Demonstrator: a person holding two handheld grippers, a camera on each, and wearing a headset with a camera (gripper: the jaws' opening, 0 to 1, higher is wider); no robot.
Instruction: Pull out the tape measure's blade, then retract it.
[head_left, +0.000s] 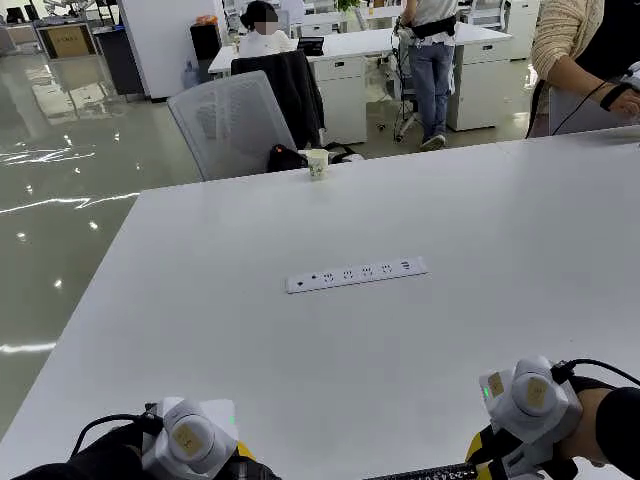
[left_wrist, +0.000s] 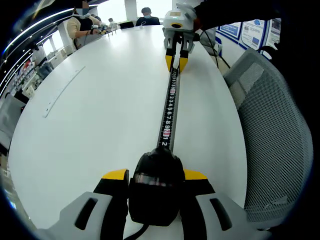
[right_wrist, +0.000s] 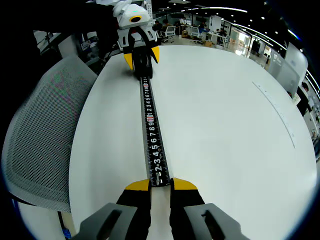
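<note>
Find the left gripper (left_wrist: 155, 176) clenched on the black tape measure case (left_wrist: 154, 200), with the case wedged between its two yellow-tipped jaws over the white table (left_wrist: 100, 125). Beside both grippers, on the person's side of the table edge, note a grey mesh chair back (right_wrist: 45, 145). Follow the blade (left_wrist: 168, 112) straight out of the case's front, drawn out flat along the tabletop with its printed numerals facing up, across to the right gripper (left_wrist: 177, 61). Note the right gripper pinched shut on the blade's end, jaws nearly together with only the strip between them. Read the same line in the right gripper view: end of the blade at the near jaws, numerals running away toward the left gripper and the case at the far end. In the head view, place both grippers at the near table edge, well apart, with a short dark run of blade between them. Beyond the grippers, near the table's middle, find a white power strip (head_left: 356, 273) lying flat, well apart from the blade. Farther on, at the far edge, a small paper cup (head_left: 317, 163), upright; behind it, a second mesh chair (head_left: 232, 125), then white desks (head_left: 345, 80) and people (head_left: 432, 60) seated and standing
</note>
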